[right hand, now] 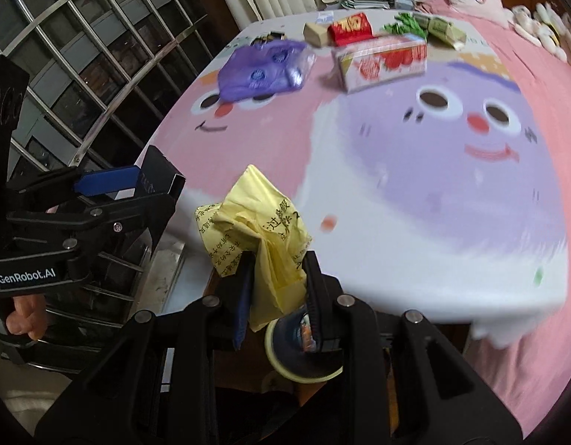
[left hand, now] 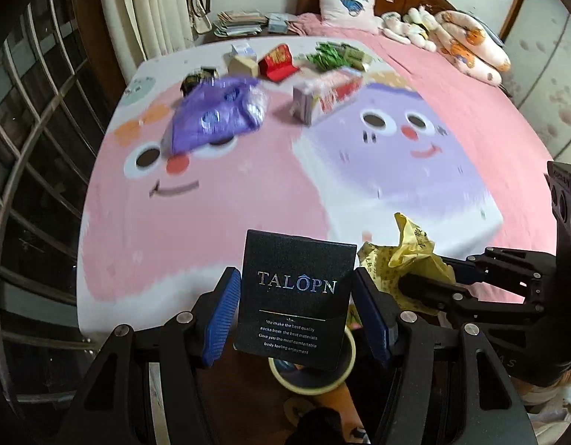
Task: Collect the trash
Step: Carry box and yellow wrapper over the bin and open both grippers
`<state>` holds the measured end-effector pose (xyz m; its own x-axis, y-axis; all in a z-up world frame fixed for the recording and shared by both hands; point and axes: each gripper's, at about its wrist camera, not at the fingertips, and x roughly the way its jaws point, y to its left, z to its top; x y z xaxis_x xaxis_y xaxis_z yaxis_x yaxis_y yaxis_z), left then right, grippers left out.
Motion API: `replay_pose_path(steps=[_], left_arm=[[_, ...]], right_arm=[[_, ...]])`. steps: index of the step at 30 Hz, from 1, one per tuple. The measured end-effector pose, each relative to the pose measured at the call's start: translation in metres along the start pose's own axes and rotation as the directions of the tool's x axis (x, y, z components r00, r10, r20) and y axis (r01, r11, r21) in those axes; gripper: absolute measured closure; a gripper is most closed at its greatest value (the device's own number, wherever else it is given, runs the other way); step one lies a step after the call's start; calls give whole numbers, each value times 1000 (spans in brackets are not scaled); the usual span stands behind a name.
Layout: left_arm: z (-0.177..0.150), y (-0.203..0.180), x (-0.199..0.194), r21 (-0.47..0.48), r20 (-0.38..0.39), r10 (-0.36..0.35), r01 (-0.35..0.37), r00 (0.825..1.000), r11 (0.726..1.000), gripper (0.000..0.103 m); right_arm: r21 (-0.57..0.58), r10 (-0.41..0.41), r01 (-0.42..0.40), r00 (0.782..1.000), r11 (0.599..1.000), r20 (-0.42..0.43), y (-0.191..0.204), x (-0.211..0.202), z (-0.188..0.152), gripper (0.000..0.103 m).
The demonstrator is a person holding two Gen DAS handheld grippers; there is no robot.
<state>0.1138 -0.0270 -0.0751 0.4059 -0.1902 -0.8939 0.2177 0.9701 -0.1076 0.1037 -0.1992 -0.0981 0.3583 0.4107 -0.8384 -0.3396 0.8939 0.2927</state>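
Left fingers (left hand: 221, 315) clamp the black sock box (left hand: 294, 296), right fingers (right hand: 315, 285) pinch the yellow crumpled paper (right hand: 259, 230), bin (left hand: 311, 374) sits just below both tips: centre each over the rim, then release one at a time, box first, to avoid spill.

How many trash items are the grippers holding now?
2: black box clamped in left gripper, crumpled yellow paper in right gripper. More trash sits loose on the bed.
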Motion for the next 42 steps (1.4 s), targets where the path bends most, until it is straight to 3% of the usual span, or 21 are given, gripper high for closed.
replay_pose_path(steps=[6, 14, 20, 28, 37, 42], left_arm=[[-59, 8, 3, 2, -87, -17, 17, 996, 1000, 42], [-116, 5, 37, -28, -188, -62, 58, 980, 998, 42], [-159, 3, 100, -80, -266, -101, 82, 959, 993, 42], [-205, 5, 213, -125, -337, -80, 39, 938, 991, 42], [-237, 9, 314, -133, -372, -25, -26, 928, 991, 41], [-251, 9, 347, -131, -385, -6, -48, 923, 990, 41]], right_arm=[[58, -6, 10, 998, 998, -64, 26, 14, -63, 80], [147, -32, 64, 976, 987, -214, 19, 55, -127, 80], [214, -67, 136, 951, 967, -301, -5, 107, -173, 80], [308, -90, 209, 929, 928, -360, -53, 195, -227, 80], [387, -63, 224, 919, 894, -388, -100, 282, -263, 79], [422, -33, 210, 920, 882, -390, -114, 314, -270, 78]])
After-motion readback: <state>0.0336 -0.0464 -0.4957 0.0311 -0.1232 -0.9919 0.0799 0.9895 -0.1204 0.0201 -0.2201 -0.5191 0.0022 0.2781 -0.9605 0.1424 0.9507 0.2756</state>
